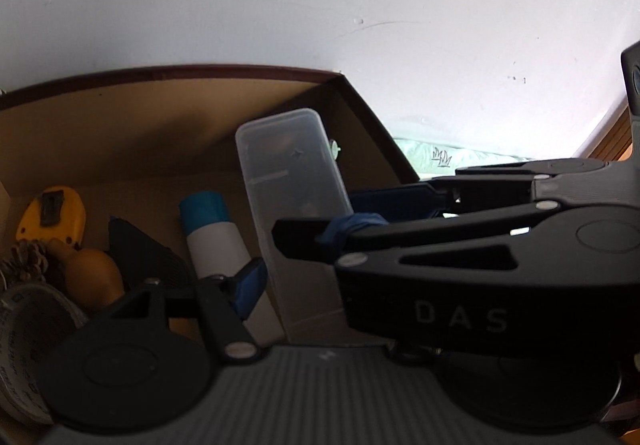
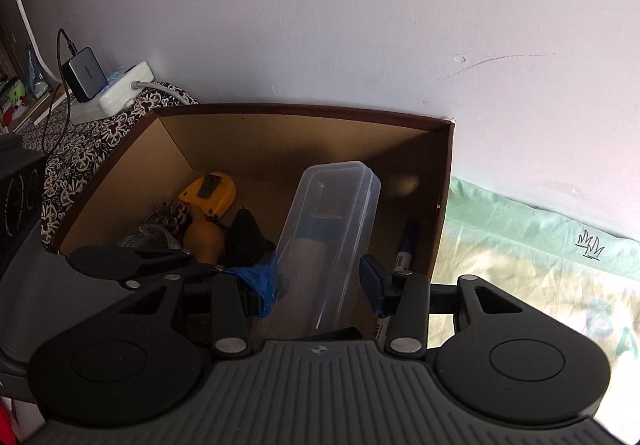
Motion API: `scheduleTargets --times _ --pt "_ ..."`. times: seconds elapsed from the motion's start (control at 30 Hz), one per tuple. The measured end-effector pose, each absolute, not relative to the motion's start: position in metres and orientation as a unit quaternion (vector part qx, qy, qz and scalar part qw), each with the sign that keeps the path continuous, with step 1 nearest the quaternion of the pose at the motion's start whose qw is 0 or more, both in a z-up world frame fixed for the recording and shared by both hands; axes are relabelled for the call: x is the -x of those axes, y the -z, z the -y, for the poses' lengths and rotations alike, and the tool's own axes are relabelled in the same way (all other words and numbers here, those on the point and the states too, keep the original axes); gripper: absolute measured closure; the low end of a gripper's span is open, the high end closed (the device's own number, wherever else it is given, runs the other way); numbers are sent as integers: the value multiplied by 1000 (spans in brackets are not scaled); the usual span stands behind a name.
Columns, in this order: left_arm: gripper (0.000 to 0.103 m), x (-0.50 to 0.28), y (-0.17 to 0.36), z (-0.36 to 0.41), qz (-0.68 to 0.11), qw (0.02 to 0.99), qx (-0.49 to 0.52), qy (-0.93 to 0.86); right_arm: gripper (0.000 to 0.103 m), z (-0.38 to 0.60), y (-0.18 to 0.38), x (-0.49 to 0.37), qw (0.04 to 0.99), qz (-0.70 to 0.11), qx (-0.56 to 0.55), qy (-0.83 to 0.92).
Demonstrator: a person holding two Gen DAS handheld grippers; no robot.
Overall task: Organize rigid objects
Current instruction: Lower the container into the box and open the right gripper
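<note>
A brown cardboard box (image 2: 280, 141) stands against the wall; it also shows in the left wrist view (image 1: 120, 117). A clear plastic case (image 2: 332, 229) lies lengthwise inside it, also in the left wrist view (image 1: 292, 181). My right gripper (image 2: 320, 281) is open with its fingers either side of the case's near end, not touching. In the left wrist view my left gripper (image 1: 296, 265) is open over the box, with the right gripper's arm crossing in front of it. Beside the case lie a white tube with a blue cap (image 1: 212, 233), a yellow tape measure (image 2: 208, 191) and a marker (image 2: 406, 245).
A pine cone (image 2: 174, 215), an orange gourd-shaped object (image 2: 204, 237) and a black object (image 2: 246, 235) crowd the box's left half. A green-and-cream cloth (image 2: 520, 277) covers the surface to the right. A power strip with a charger (image 2: 104, 85) lies on patterned fabric at left.
</note>
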State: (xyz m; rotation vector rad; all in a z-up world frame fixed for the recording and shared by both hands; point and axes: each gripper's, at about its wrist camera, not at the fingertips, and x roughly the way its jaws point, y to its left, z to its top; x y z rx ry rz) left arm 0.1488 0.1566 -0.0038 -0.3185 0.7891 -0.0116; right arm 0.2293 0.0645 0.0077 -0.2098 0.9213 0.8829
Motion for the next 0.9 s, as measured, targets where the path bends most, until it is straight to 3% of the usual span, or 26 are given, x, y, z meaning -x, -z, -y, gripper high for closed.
scheduleTargets --times 0.9 --pt "36 -158 23 -148 -383 916 117 -30 75 -35 -4 -212 855 -357 3 -375"
